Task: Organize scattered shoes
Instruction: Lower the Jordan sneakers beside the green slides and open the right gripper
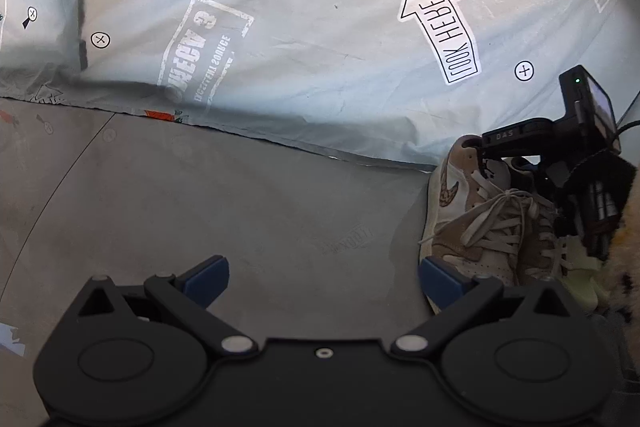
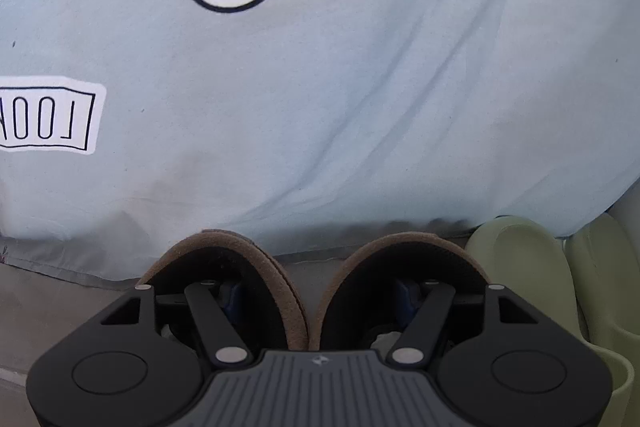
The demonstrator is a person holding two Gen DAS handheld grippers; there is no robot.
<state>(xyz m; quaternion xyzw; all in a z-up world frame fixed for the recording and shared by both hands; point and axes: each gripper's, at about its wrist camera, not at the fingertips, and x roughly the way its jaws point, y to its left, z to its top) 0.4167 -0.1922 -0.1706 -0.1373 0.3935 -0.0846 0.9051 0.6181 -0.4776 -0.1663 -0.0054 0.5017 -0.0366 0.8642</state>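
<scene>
Pale printed sheet (image 2: 360,87) backs green slippers (image 2: 528,267); right hand-held gripper (image 2: 316,301) straddles sneaker collars (image 2: 288,291); left (image 1: 324,279) gapes.

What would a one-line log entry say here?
left gripper: open, empty | right gripper: open, one finger inside each sneaker | green clogs: to their right

right tool (image 2: 320,297) | one finger in each sneaker (image 2: 224,267) (brown collars) | clogs (image 2: 528,267) beside
</scene>
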